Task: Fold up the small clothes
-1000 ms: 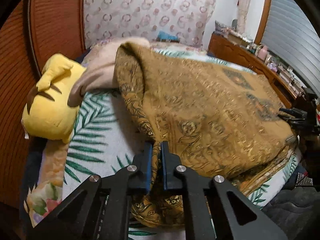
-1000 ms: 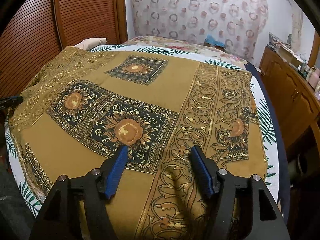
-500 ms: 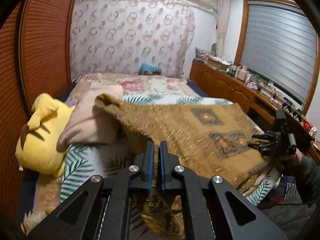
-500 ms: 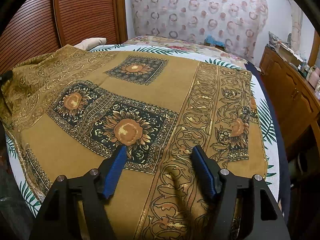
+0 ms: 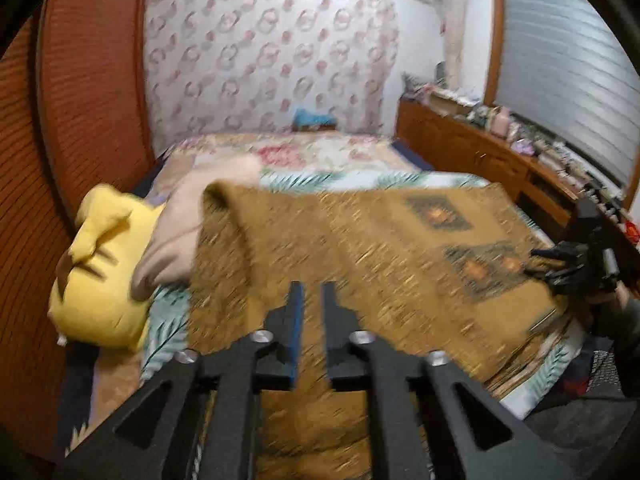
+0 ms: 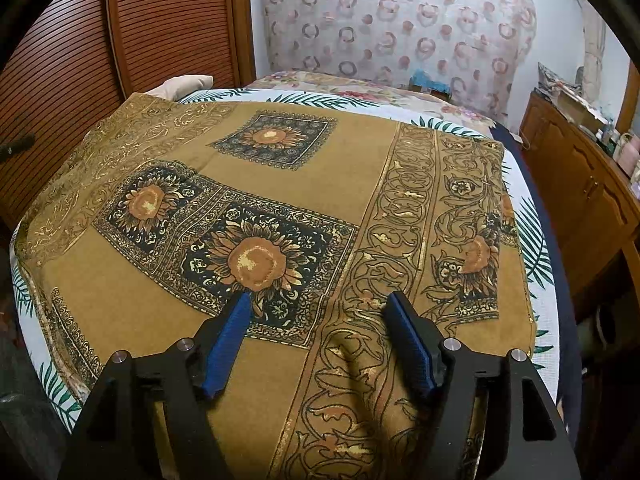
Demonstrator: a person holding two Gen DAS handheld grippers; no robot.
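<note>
A mustard-brown cloth (image 6: 256, 256) printed with sunflower squares lies spread over the bed. My right gripper (image 6: 320, 300) hovers open just above its near edge, with a low ridge of cloth (image 6: 344, 344) running under the gap and no pad pressing on it. In the left wrist view the same cloth (image 5: 360, 248) looks blurred. My left gripper (image 5: 312, 296) sits over the cloth's left edge and its jaws are opening. A narrow gap shows between the fingers, with the cloth behind and below them rather than pinched. The right gripper (image 5: 568, 264) shows at that view's far right.
A yellow plush toy (image 5: 96, 280) and a beige pillow (image 5: 188, 232) lie at the cloth's left end. The palm-leaf bed sheet (image 6: 532, 240) shows around the cloth. Slatted wooden doors (image 6: 60, 60) stand to the left, and a cluttered wooden dresser (image 6: 580, 184) to the right.
My left gripper rose and its jaws parted, letting go of the cloth edge, which has settled back onto the bed. The right gripper has stayed where it was.
</note>
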